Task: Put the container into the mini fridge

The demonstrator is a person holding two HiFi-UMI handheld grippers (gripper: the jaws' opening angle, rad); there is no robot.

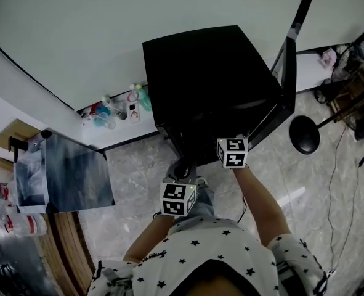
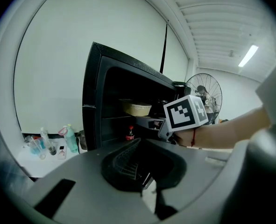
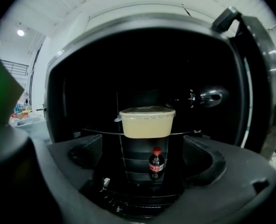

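The black mini fridge (image 1: 209, 85) stands on the floor with its door (image 1: 287, 73) swung open to the right. In the right gripper view a lidded translucent container (image 3: 147, 123) with a pale filling rests on the fridge's glass shelf. My right gripper (image 3: 145, 160) faces it at the fridge mouth, its jaws wide apart on either side and not touching it. A small cola bottle (image 3: 156, 162) stands on the level below. My left gripper (image 2: 145, 167) hangs back in front of the fridge, jaws together with nothing in them. From there the container (image 2: 137, 108) and the right gripper's marker cube (image 2: 186, 112) both show.
Several small bottles (image 1: 117, 111) line the wall left of the fridge. A fan's round base (image 1: 305, 134) and cables lie on the floor right of the door; the fan (image 2: 204, 94) stands behind. A reflective panel (image 1: 77, 176) and wooden shelving sit at the left.
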